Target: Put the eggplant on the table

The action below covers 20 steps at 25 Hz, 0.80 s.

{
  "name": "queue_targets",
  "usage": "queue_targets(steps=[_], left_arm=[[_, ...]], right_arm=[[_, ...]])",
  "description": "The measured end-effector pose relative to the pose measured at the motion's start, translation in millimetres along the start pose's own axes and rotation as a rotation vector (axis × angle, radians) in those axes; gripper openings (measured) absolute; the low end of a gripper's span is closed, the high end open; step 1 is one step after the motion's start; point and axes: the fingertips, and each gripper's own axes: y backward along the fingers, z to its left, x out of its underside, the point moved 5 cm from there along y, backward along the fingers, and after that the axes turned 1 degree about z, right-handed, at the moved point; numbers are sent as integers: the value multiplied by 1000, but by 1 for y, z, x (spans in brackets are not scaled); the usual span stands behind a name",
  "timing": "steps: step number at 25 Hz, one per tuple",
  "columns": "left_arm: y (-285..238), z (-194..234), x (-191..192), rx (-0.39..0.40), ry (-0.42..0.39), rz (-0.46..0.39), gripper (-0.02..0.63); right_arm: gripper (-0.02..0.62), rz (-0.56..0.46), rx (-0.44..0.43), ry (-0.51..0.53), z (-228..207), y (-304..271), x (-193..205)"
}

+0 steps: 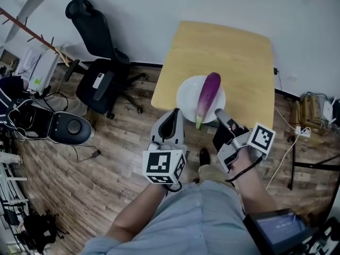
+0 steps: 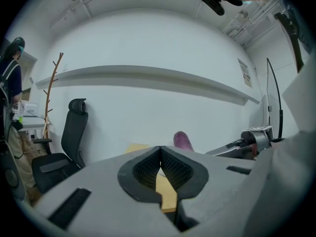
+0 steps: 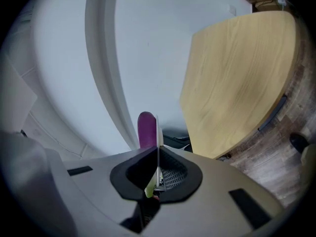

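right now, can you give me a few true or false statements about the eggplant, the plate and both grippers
1. The right gripper is shut on the rim of the plate. True.
2. The eggplant lies on the bare table. False: it lies on the plate.
3. The left gripper holds the eggplant. False: its jaws are together on nothing.
4. A black office chair stands on the floor left of the table. True.
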Motion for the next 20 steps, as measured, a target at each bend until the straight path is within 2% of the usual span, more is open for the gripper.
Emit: queue_targets(steps=[11,20], left_arm=[[-51,34,-42,-104,-9,-69,6],[-74,86,-44,-151,4,-57,6]], right_arm=[[11,87,-32,22,20,-78,-50],[11,113,-9,21,13,-133,-57]])
